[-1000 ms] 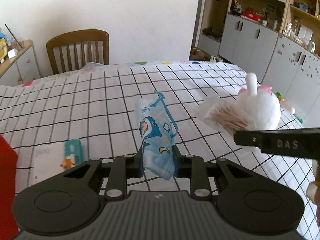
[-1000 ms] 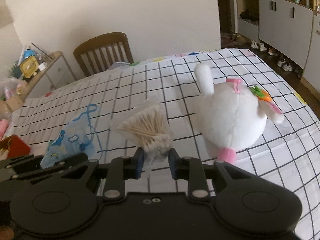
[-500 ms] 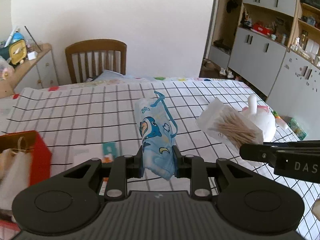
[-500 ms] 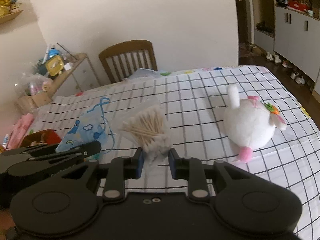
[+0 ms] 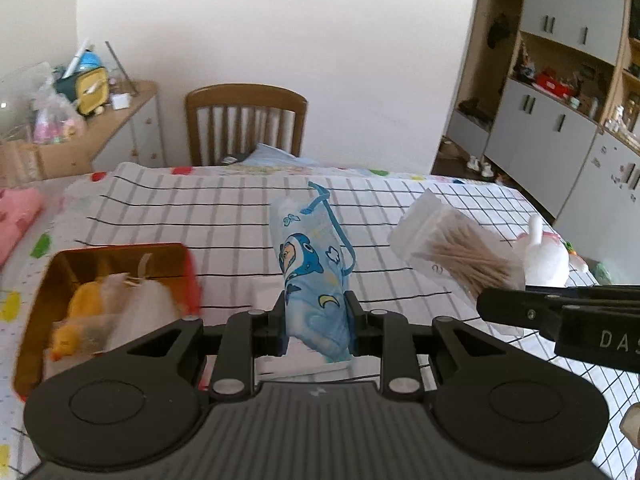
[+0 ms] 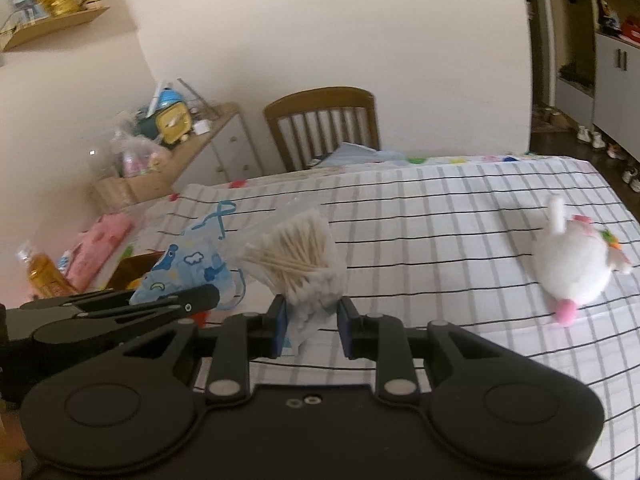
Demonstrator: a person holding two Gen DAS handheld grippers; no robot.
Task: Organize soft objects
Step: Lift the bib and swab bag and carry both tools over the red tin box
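My left gripper [image 5: 316, 322] is shut on a blue cartoon-print face mask pack [image 5: 310, 268], held up above the checked tablecloth [image 5: 180, 208]. The same mask pack [image 6: 188, 268] shows at the left of the right wrist view. A clear bag of cotton swabs [image 6: 300, 260] stands between the pads of my right gripper [image 6: 312, 330], which is shut on it; the swab bag [image 5: 460, 248] also hangs at the right of the left wrist view. A red tin box [image 5: 44, 300] with soft yellow and white items inside lies at lower left. A white plush bunny [image 6: 572, 272] lies on the cloth to the right.
A wooden chair [image 5: 246, 124] stands at the table's far side. A wooden side cabinet [image 5: 120, 120] piled with clutter is at the left, grey cupboards [image 5: 560, 128] at the right. A pink cloth [image 6: 104, 240] and an amber bottle [image 6: 44, 276] sit off the table's left edge.
Both grippers have risen and swung left with their loads still held. The red tin box has come into the left wrist view; the bunny has slid far to the right.
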